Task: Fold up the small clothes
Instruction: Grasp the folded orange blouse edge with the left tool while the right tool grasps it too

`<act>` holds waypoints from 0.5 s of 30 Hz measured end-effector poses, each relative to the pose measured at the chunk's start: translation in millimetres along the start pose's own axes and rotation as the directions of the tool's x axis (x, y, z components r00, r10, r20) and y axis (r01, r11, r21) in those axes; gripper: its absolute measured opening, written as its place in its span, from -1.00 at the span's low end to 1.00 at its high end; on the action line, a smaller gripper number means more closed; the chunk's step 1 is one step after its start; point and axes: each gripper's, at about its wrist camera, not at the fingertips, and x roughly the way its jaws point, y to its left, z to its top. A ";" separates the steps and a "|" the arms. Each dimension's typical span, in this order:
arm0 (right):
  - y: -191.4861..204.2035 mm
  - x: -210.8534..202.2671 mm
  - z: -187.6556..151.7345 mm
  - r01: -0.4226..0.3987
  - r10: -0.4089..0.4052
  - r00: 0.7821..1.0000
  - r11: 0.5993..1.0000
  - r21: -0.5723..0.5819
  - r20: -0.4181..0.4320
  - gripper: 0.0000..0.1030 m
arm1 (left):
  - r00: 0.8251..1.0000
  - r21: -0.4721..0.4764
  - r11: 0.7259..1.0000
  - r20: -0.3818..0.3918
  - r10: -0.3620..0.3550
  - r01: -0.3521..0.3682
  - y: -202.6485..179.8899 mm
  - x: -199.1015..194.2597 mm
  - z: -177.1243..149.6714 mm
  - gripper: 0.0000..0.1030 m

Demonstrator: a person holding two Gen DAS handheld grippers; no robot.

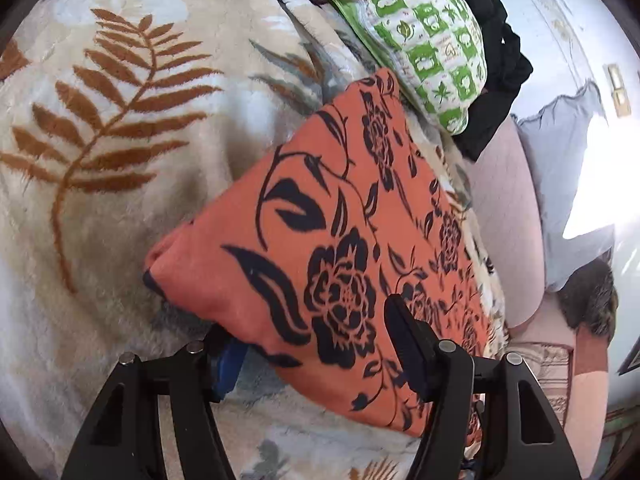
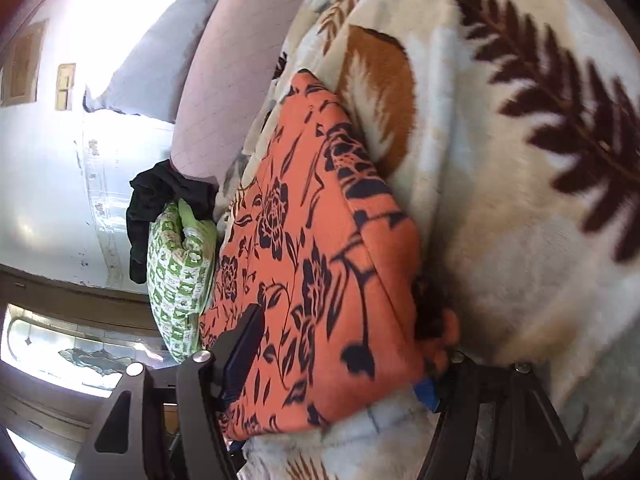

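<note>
A folded orange cloth with a black flower print lies on a cream fleece blanket with fern leaves. My left gripper straddles its near corner: one finger rests on top, while the blue-padded one sits under the edge. The jaws stand wide, with no squeeze visible. In the right wrist view the same orange cloth lies between the fingers of my right gripper. One finger is on its left face; the other's blue pad is tucked beneath, jaws apart.
A green-and-white patterned cloth and a black garment lie just beyond the orange cloth, also seen as green cloth and black garment. A pink mattress edge borders the blanket. A pale blue cloth hangs past it.
</note>
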 end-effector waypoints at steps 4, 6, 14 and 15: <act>17.6 4.9 -2.8 0.055 -0.048 0.997 0.990 -0.132 0.058 0.33 | 0.999 -0.032 0.999 0.034 -0.026 0.027 3.5 -2.6 3.2 0.29; 28.0 7.6 -7.0 0.123 -0.109 0.991 0.973 -0.196 0.081 0.00 | 0.999 -0.016 1.000 0.047 -0.005 0.006 2.6 -4.7 1.8 0.23; 27.6 6.8 -8.4 0.169 -0.153 0.984 0.963 -0.208 0.090 -0.43 | 0.995 -0.036 0.999 0.089 0.037 -0.034 9.8 -8.6 -8.5 0.03; 27.8 8.8 -8.4 0.167 -0.152 0.985 0.964 -0.206 0.086 -0.43 | 0.995 -0.038 0.999 0.092 0.026 -0.022 10.4 -7.6 -7.1 0.06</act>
